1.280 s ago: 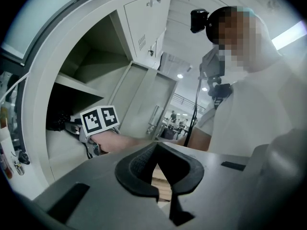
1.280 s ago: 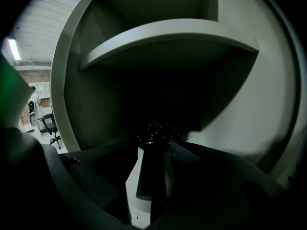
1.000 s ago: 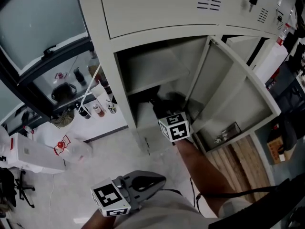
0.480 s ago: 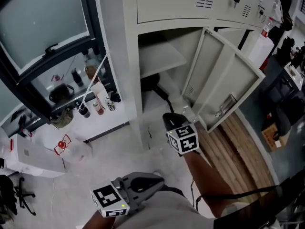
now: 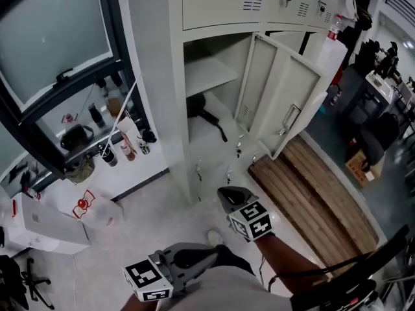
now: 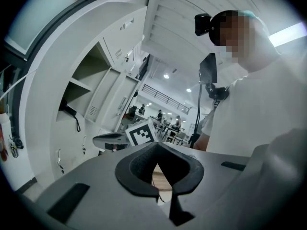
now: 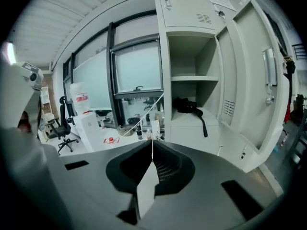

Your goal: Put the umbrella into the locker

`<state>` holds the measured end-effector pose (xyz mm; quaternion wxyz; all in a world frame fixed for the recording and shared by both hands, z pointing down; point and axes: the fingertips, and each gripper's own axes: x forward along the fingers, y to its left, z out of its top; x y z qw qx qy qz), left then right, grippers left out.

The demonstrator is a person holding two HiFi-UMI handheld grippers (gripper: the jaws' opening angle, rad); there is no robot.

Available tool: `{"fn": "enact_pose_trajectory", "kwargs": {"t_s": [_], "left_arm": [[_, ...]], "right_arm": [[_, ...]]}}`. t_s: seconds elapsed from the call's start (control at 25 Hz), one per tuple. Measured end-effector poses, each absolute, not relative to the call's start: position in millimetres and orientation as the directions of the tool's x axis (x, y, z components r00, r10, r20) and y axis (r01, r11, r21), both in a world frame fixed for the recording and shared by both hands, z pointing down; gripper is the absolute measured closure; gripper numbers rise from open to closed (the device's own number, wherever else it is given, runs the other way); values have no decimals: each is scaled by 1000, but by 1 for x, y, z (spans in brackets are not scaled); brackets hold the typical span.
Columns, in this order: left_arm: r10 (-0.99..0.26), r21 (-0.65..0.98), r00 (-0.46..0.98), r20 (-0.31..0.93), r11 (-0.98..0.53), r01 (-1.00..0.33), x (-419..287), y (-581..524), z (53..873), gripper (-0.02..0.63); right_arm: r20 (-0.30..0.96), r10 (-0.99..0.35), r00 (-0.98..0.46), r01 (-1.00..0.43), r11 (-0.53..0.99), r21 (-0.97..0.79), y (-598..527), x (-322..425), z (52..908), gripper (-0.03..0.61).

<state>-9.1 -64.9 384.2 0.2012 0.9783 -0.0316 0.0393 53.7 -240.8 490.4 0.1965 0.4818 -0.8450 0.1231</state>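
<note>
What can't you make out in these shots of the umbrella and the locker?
Umbrella: head view, its left end is hidden behind the locker frame and in shadow.
Bottles on the window ledge: head view, labels too small to read.
Small things hanging below the open compartment: head view, too small to identify.

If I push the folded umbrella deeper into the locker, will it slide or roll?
The umbrella looks like a soft, bunched black bundle, so it would probably squash and drag rather than roll. Its strap lies limp toward the front and would likely trail or snag.
</note>
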Motion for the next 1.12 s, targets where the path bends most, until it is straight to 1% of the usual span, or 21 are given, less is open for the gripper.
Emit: {"fn": "enact_pose_trajectory", "kwargs": {"t_s": [0.16, 0.44, 0.84, 1.12], "left_arm": [[-41, 389, 995, 94, -918, -74, -18, -45, 390, 604], [-51, 368, 993, 103, -926, -86, -37, -24, 398, 604], [-111, 372, 991, 81, -919, -134, -62, -16, 399, 603], [-128, 382, 989, 75, -913, -147, -65, -16, 401, 603]], "right_arm": [[458, -748, -480, -847, 532, -19, -196, 39, 489, 561], [427, -740, -520, -815, 579, 10, -151, 11, 475, 561], [388, -714, -582, -765, 643, 37, -128, -29, 460, 562], [392, -693, -605, -731, 679, 74, -123, -43, 456, 563]]}}
